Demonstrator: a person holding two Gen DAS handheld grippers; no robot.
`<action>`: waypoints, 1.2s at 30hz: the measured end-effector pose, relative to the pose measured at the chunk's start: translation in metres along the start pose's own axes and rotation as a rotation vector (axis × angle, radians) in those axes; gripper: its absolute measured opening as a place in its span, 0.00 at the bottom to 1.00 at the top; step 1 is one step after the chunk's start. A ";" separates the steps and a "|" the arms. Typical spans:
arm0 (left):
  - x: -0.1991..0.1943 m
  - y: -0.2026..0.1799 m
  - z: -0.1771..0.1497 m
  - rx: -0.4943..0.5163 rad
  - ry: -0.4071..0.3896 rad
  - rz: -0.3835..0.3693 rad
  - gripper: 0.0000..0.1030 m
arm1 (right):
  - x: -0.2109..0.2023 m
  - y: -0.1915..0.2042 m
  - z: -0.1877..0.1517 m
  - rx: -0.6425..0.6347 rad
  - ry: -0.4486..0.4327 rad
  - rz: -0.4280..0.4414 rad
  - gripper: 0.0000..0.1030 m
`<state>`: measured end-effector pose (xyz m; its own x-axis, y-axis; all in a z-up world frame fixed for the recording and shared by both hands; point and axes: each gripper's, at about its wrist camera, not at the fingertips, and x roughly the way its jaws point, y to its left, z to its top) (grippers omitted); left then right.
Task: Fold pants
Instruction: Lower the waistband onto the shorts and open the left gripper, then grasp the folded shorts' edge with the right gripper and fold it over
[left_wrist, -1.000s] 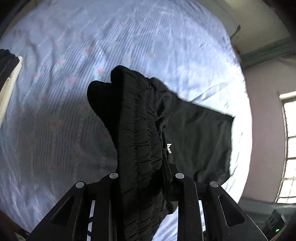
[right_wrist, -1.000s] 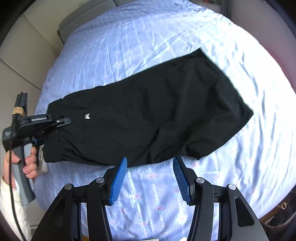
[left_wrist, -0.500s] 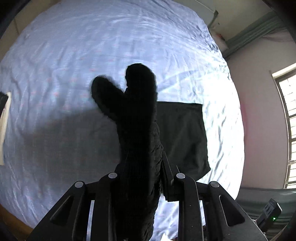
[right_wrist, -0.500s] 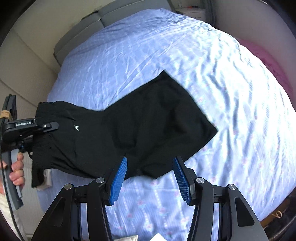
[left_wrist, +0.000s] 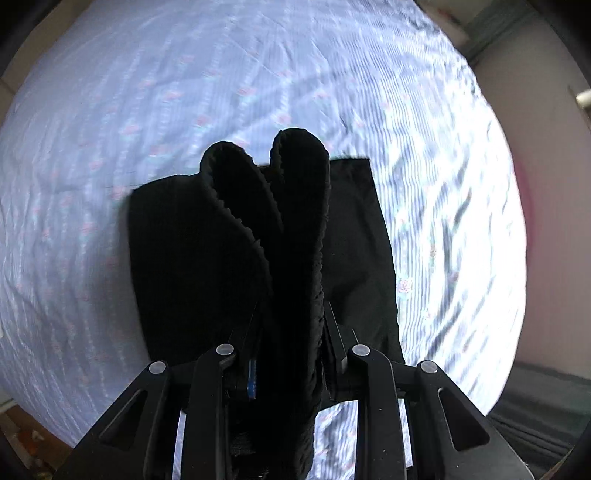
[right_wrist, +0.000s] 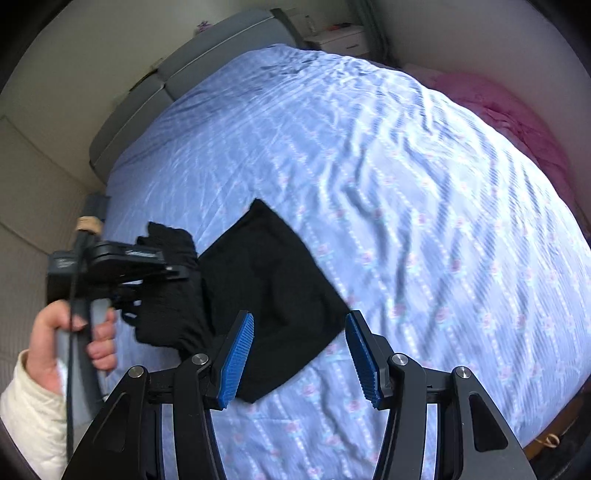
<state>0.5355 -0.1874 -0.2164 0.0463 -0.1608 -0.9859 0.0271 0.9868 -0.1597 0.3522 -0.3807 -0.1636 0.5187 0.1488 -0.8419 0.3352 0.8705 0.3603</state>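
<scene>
While the left hand (right_wrist: 70, 332), in a cream quilted sleeve (right_wrist: 29, 417), gripped the handle of the left gripper (right_wrist: 173, 271) at the left of the right-wrist view, that gripper's jaws were easing apart with the gathered waistband (left_wrist: 291, 236) of the black pants (right_wrist: 273, 295) between them; the cloth filled the gap between the fingers, and the grip appeared to hold. In the left-wrist view the left gripper (left_wrist: 291, 325) pointed down at the bed, and the ribbed waistband rose out of it in two upright folds, hiding most of both pads apart from a sliver of blue on the left one. Below and behind the waistband, the rest of the pants lay as a dark, roughly rectangular panel on the pale blue striped bedsheet (left_wrist: 147, 110), which bore small pink flowers. In the right-wrist view this panel lay flat near the left edge of the bed, with one corner pointing toward the headboard (right_wrist: 147, 96) and one toward the bed's middle. The right gripper (right_wrist: 299, 354) hung over the near corner of the panel, its blue ribbed pads (right_wrist: 236, 362) spread apart and pinching nothing; whether they touched the cloth could not be told. Farther right, the bedsheet was bare and creased, and a pink cloth (right_wrist: 517, 118) lay at the far right corner of the bed.
</scene>
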 end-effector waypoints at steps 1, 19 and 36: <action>0.002 -0.005 -0.001 0.009 0.007 0.013 0.35 | 0.000 -0.003 0.000 0.003 0.000 -0.004 0.52; -0.018 0.089 -0.070 0.061 -0.110 0.109 0.82 | 0.077 0.010 0.002 -0.138 0.144 0.115 0.52; 0.008 0.135 -0.111 -0.079 -0.047 0.073 0.82 | 0.220 0.019 0.011 -0.136 0.418 0.098 0.52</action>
<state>0.4286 -0.0536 -0.2515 0.0918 -0.0877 -0.9919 -0.0566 0.9940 -0.0931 0.4815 -0.3366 -0.3375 0.1707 0.3863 -0.9064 0.1791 0.8924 0.4141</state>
